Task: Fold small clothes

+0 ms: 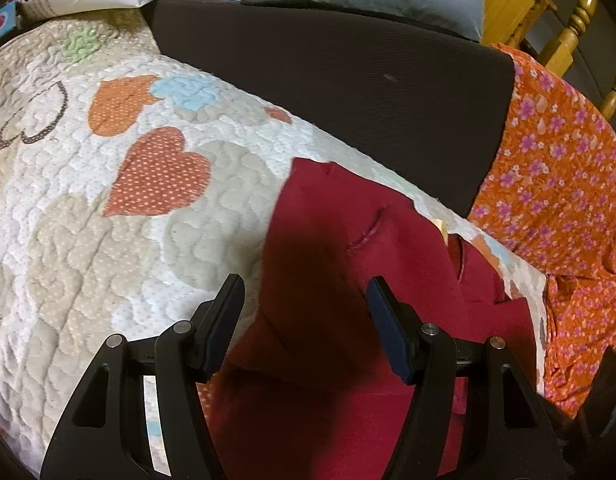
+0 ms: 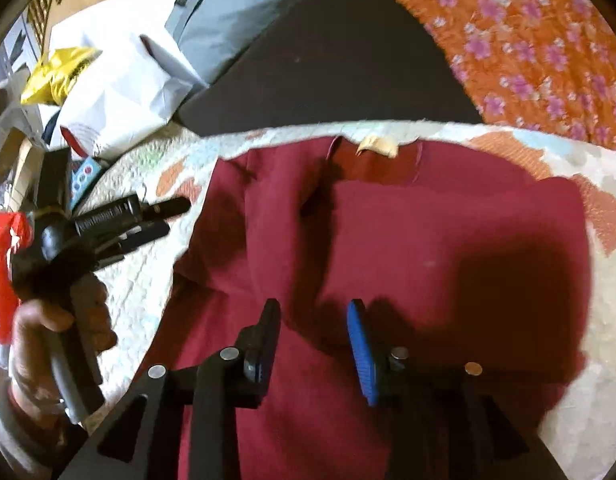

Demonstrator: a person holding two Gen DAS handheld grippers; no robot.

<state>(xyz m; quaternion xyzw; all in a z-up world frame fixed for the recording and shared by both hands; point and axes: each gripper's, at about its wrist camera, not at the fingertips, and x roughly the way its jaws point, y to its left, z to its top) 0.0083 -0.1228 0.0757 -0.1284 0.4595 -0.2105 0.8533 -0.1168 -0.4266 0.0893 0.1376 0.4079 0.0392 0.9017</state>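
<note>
We've got both wrist cams riding just behind their own fingers, looking down close over the bed, the left aimed across the heart quilt [image 1: 108,200], the right straight onto the maroon garment [image 2: 387,240], which both views share.

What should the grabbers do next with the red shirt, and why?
Probably lower the left gripper onto the red shirt's bunched left edge and pinch it. Both it and the right gripper are open and empty, and that side lies rumpled on the quilt.
</note>
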